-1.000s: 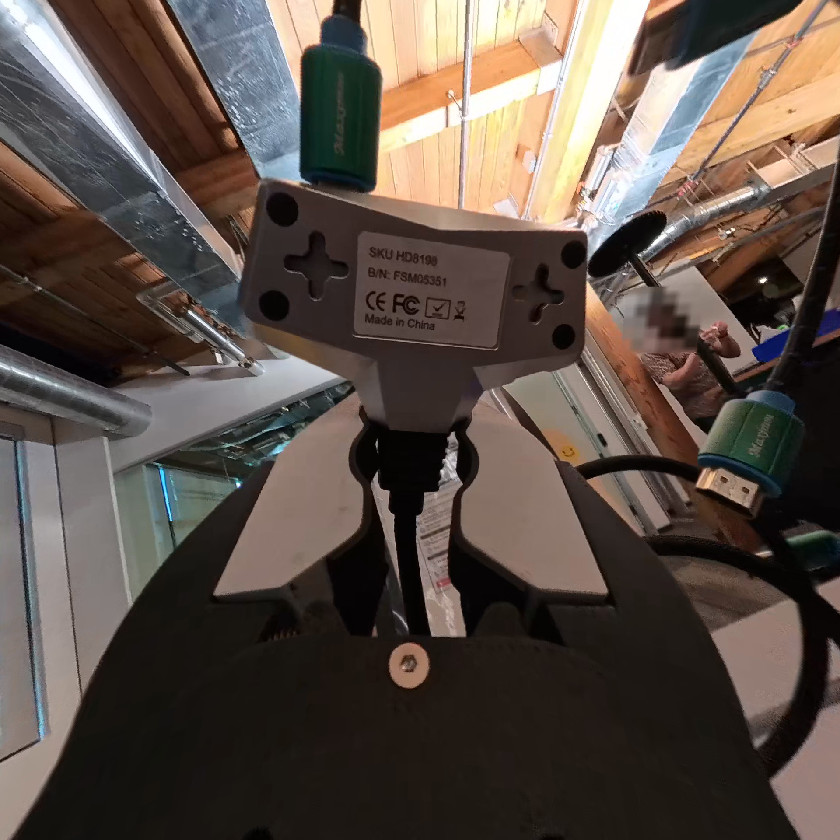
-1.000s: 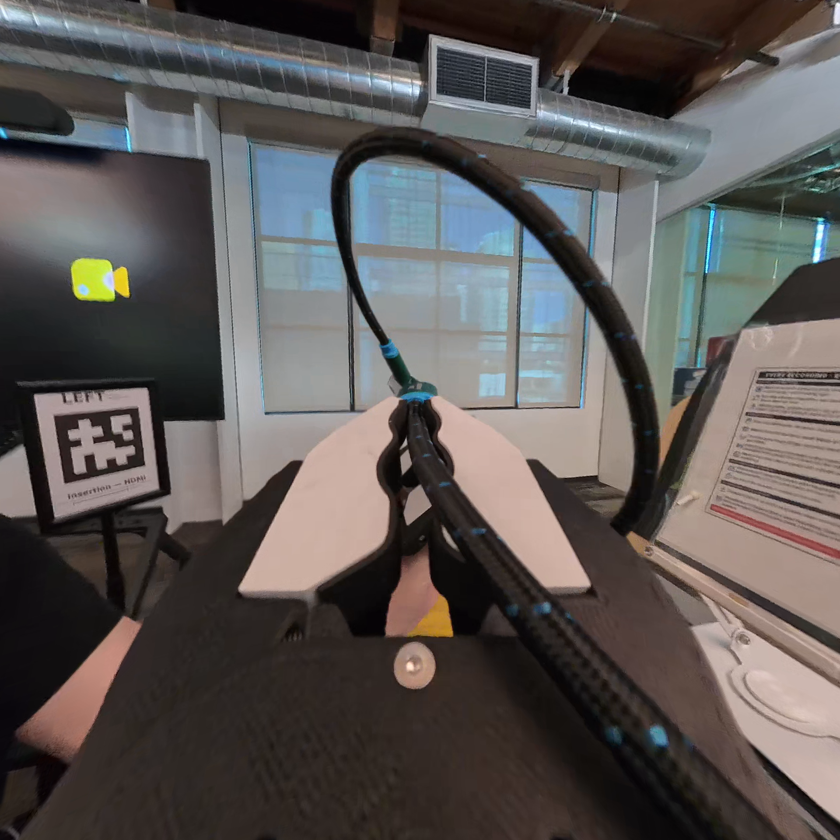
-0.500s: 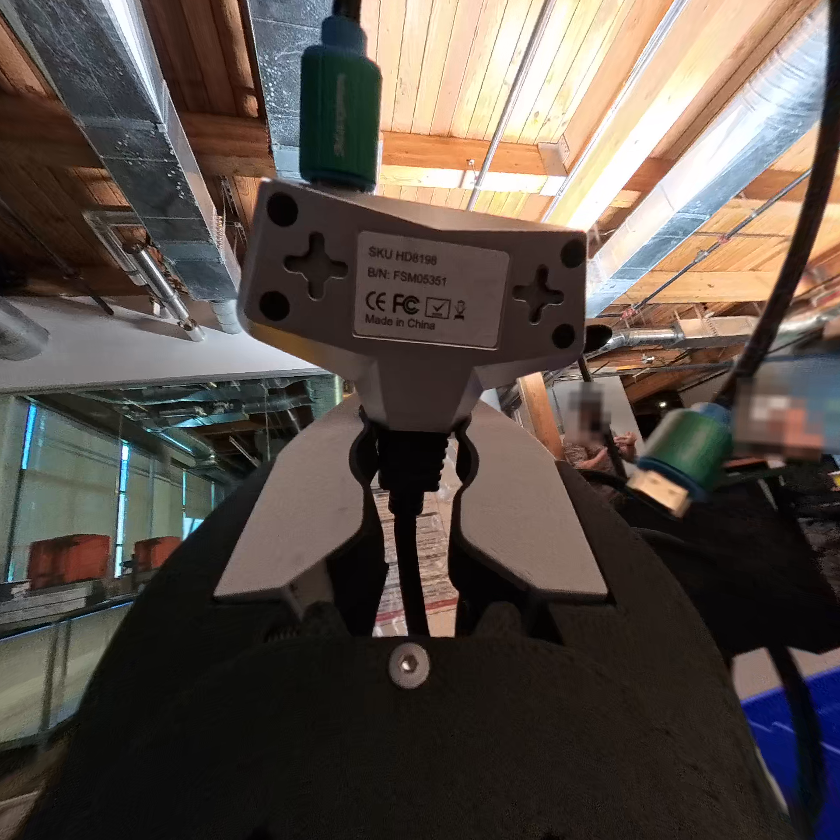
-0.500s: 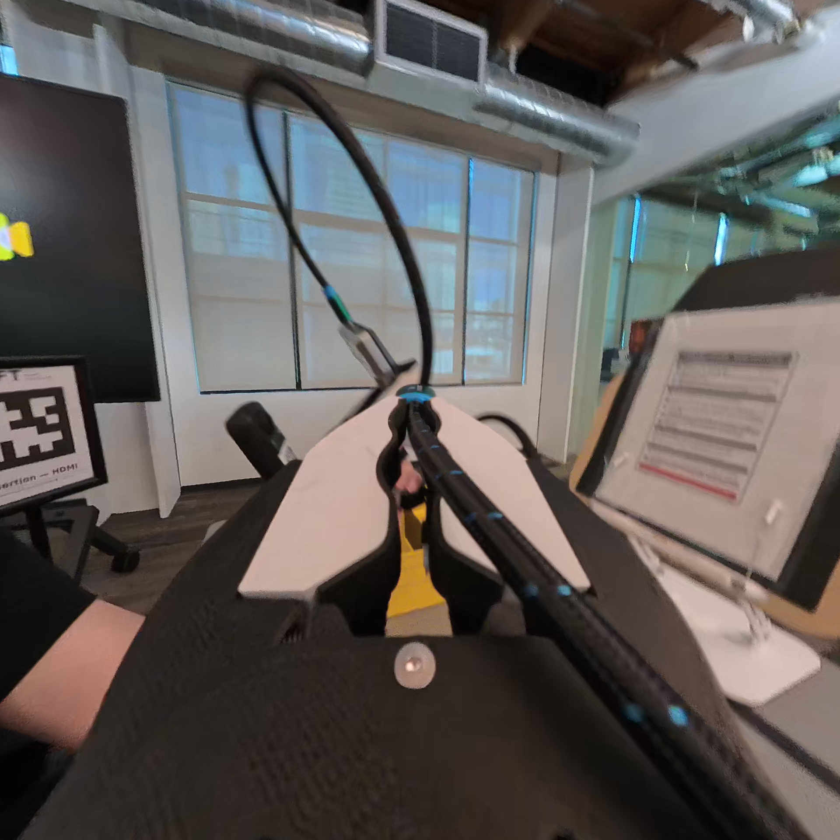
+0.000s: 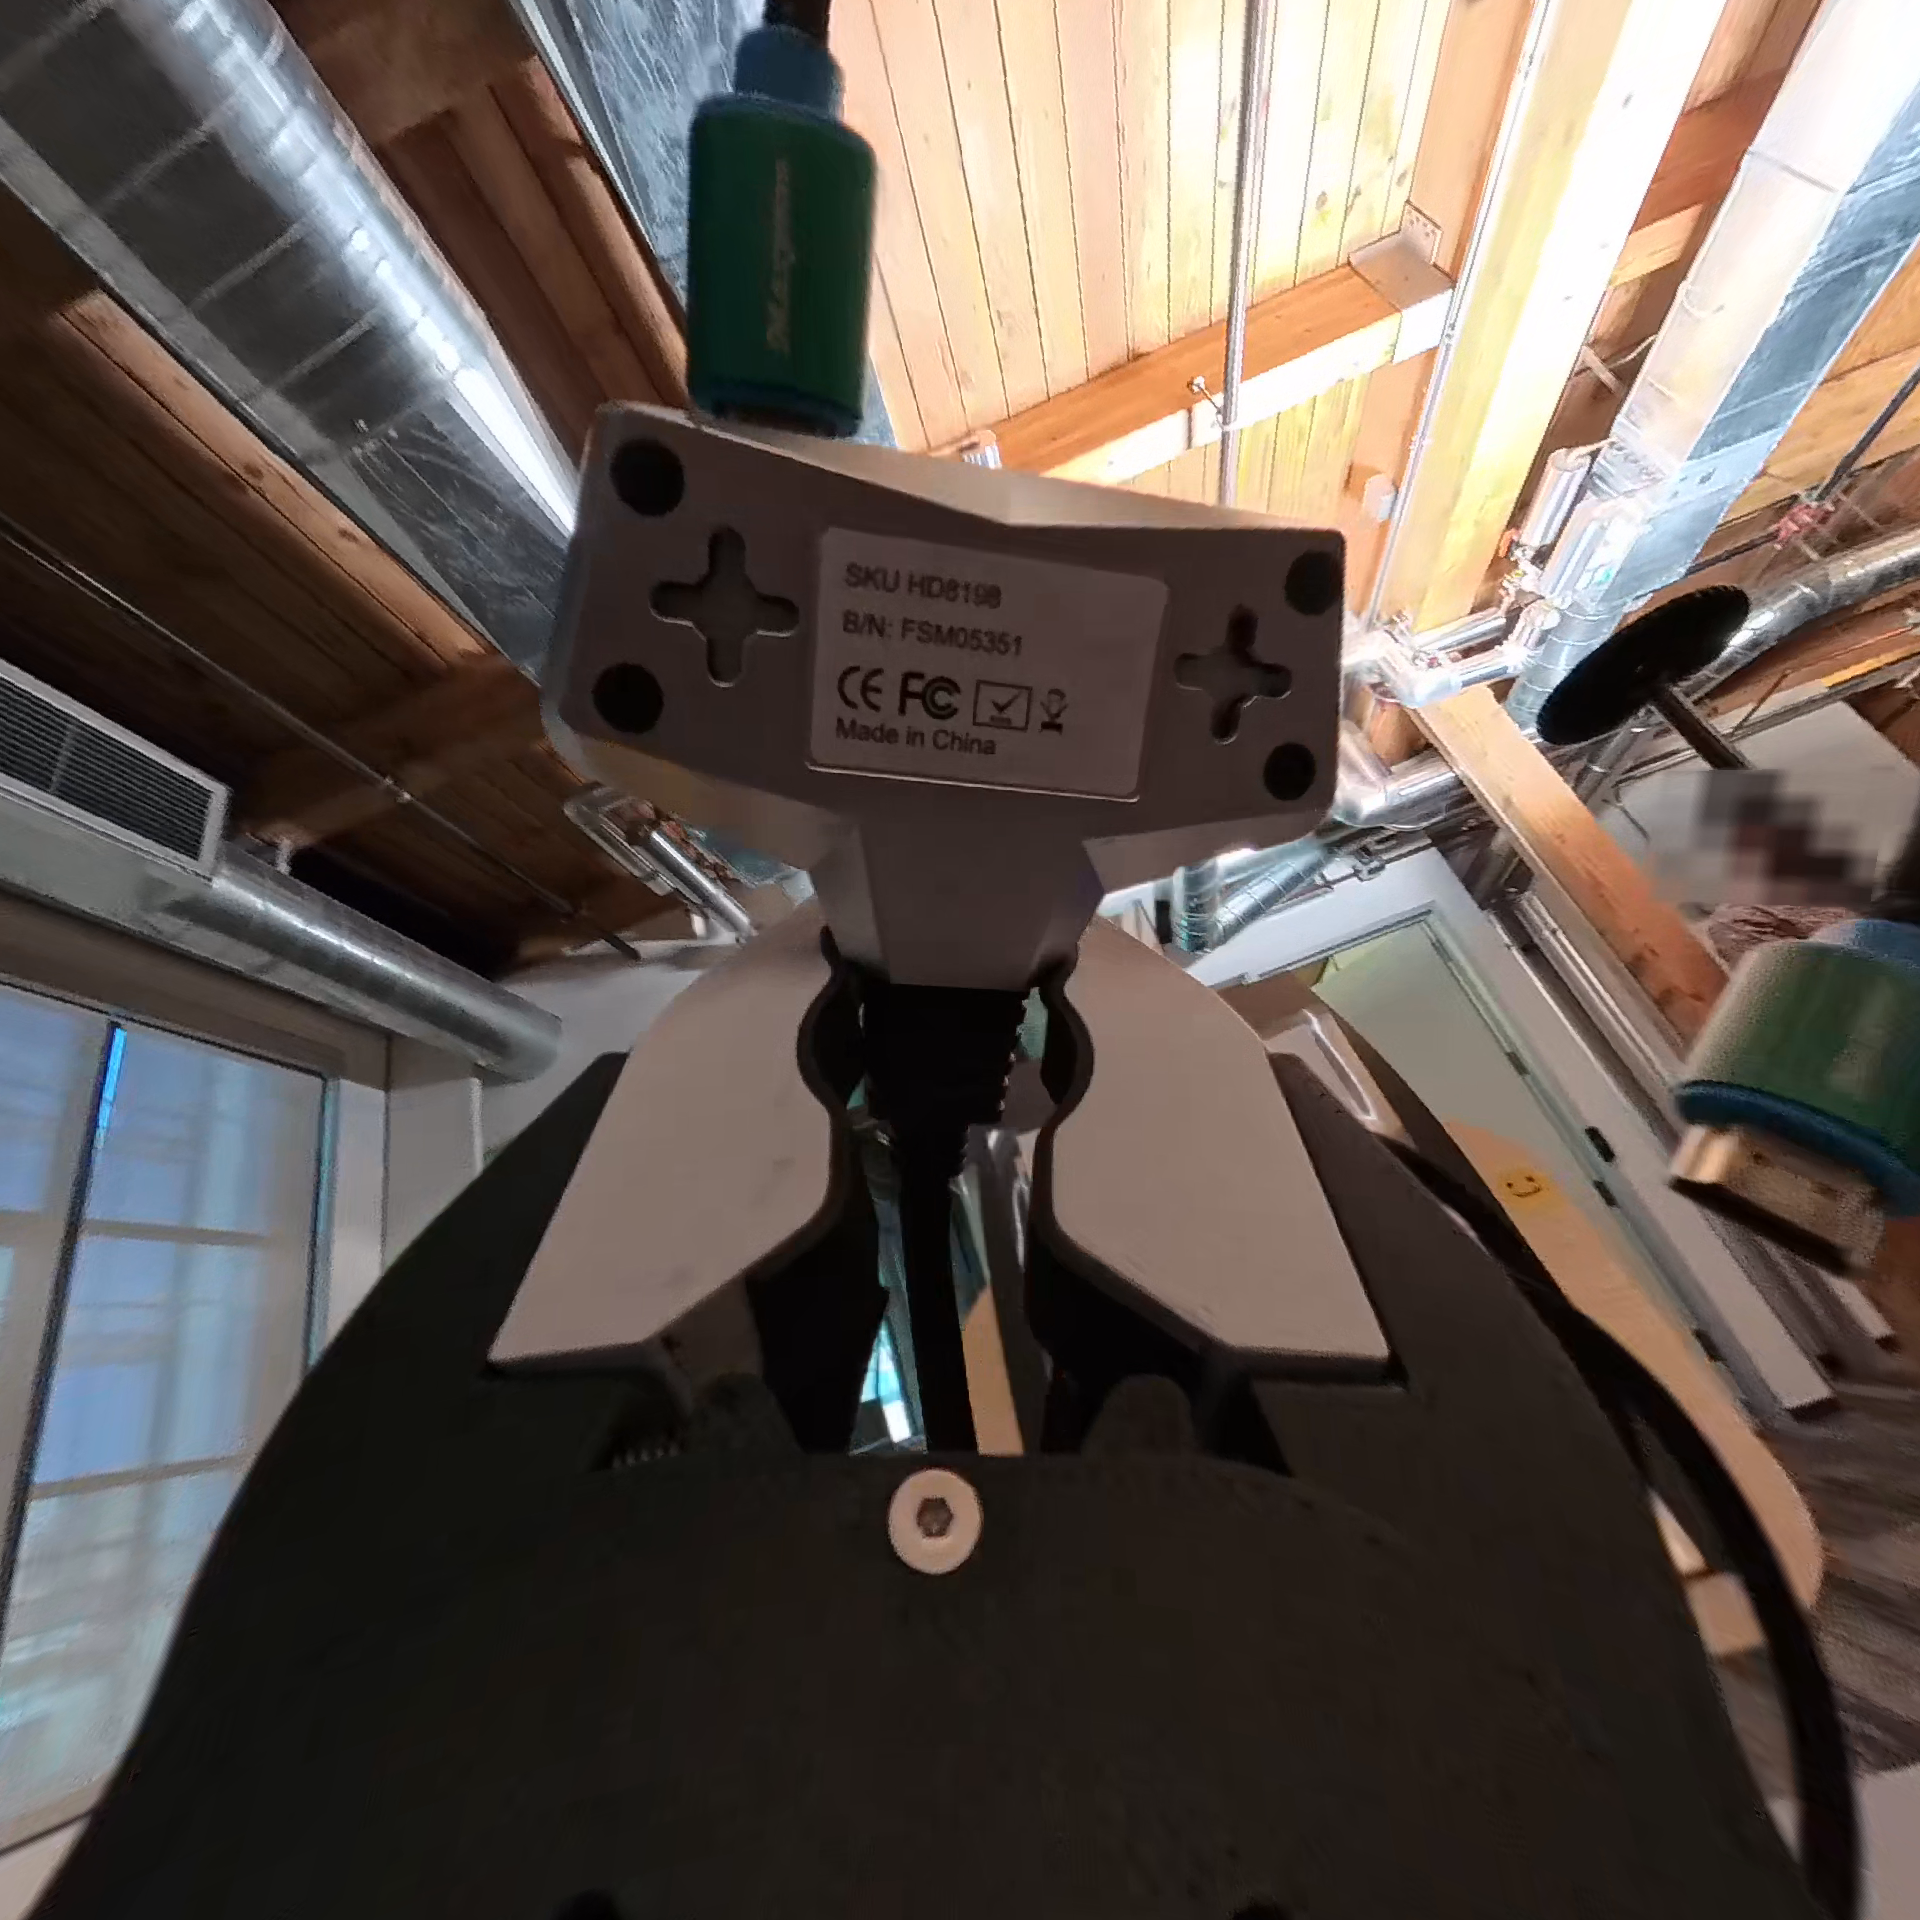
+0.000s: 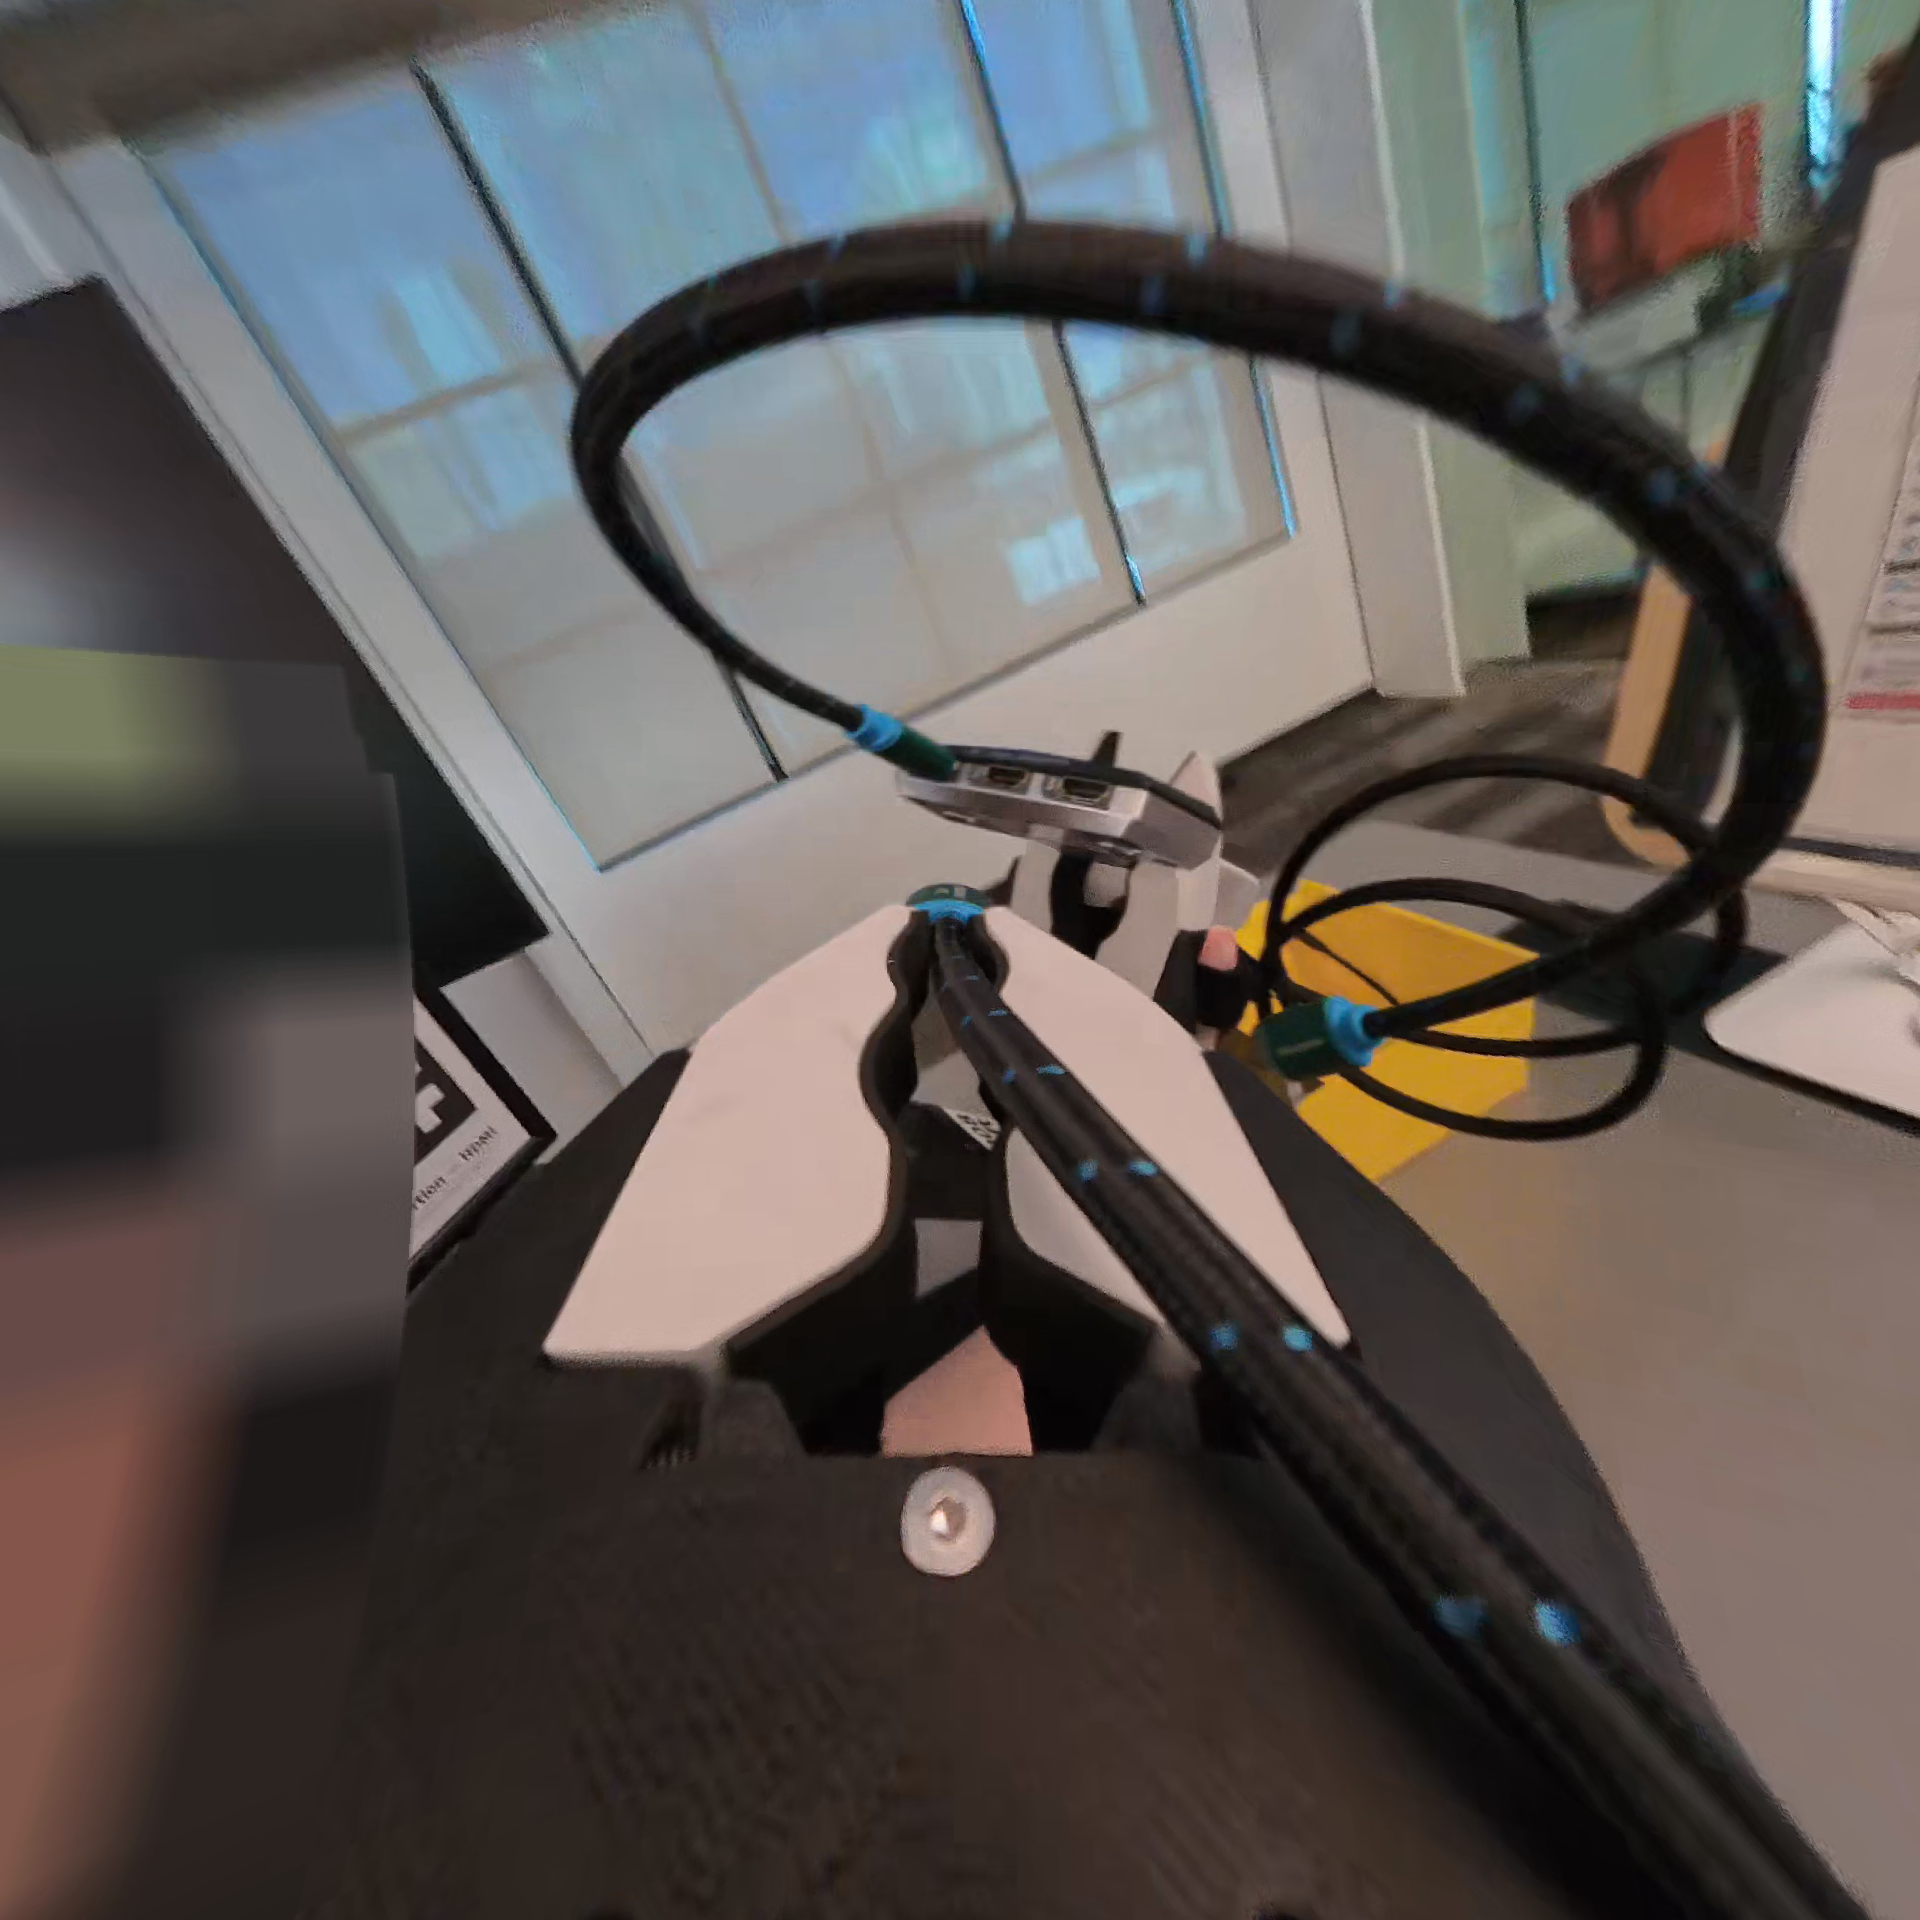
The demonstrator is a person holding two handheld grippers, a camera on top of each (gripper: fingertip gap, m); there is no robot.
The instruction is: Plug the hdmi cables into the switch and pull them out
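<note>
My left gripper (image 5: 951, 977) is shut on the black cable neck of the silver HDMI switch (image 5: 956, 665) and holds it up with its underside toward the camera. One green HDMI plug (image 5: 779, 281) sits in the switch's left port. A second green plug (image 5: 1829, 1101) with a bare metal tip hangs free at the right. In the right wrist view, my right gripper (image 6: 945, 920) is shut on a green HDMI plug (image 6: 943, 896), just short of the switch (image 6: 1049, 805), which shows two open ports. The inserted plug (image 6: 914, 750) and the hanging plug (image 6: 1304, 1039) also show there.
A yellow bin (image 6: 1392, 1039) stands on the grey table (image 6: 1662, 1247) behind the left gripper (image 6: 1122, 894). Black cable loops (image 6: 1558, 395) arch over the switch. A framed marker sign (image 6: 468, 1132) is at the left and a white stand base (image 6: 1829, 1018) at the right. Left tips to right tips: about 15 cm.
My right gripper has swung, with its plug, to face the switch, which now sits just ahead of its tips. The left gripper has tilted with the switch. The free plug looks closer.
</note>
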